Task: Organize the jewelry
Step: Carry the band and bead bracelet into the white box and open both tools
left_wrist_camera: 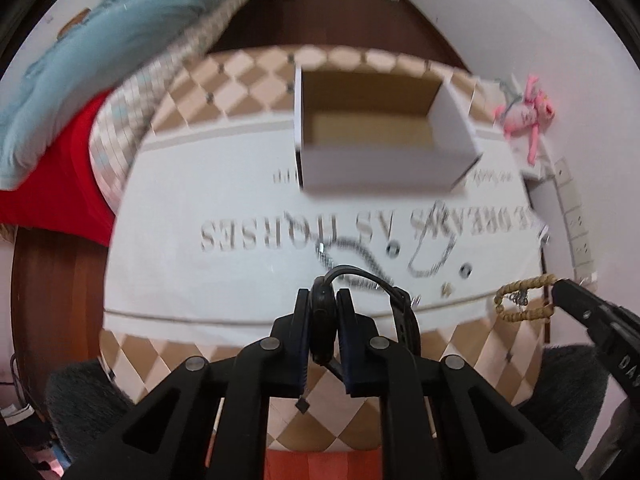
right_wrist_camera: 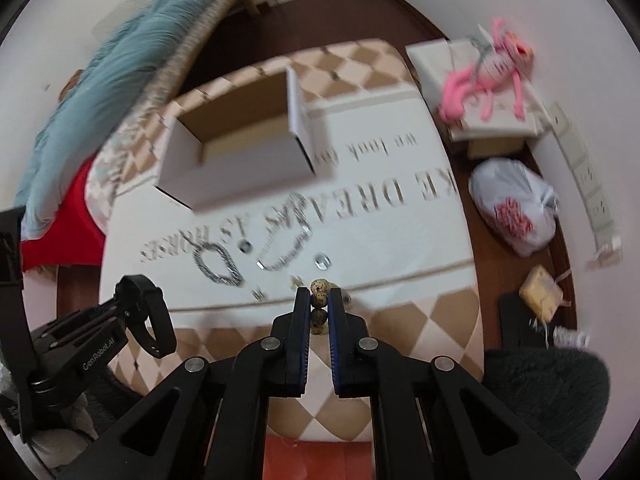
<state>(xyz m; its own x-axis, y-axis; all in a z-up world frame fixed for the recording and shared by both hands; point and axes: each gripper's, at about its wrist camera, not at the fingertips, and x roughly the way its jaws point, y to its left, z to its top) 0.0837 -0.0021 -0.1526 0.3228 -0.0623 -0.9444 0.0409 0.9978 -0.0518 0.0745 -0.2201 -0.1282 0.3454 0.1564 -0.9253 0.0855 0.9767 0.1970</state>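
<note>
My left gripper [left_wrist_camera: 323,295] is shut on a black watch [left_wrist_camera: 322,320], whose strap [left_wrist_camera: 408,316] hangs to the right, lifted above the table. My right gripper [right_wrist_camera: 319,293] is shut on a speckled tan bead bracelet [right_wrist_camera: 319,300], also held off the table. Each gripper shows in the other view: the right gripper [left_wrist_camera: 558,292] with the bracelet [left_wrist_camera: 524,314], the left gripper [right_wrist_camera: 120,304] with the watch [right_wrist_camera: 150,312]. An open white cardboard box [left_wrist_camera: 384,136] [right_wrist_camera: 240,152] stands behind, empty as far as I see. Two silver chains [left_wrist_camera: 352,256] [left_wrist_camera: 432,252] lie on the lettered white cloth [left_wrist_camera: 200,280].
Small silver studs [left_wrist_camera: 392,249] [left_wrist_camera: 465,271] and tiny gold pieces [left_wrist_camera: 446,289] lie near the chains. The checkered table [left_wrist_camera: 248,76] carries the cloth. A pink plush toy [right_wrist_camera: 484,72] sits on a side stand, a white plastic bag [right_wrist_camera: 516,208] on the floor, a teal blanket [left_wrist_camera: 100,52] left.
</note>
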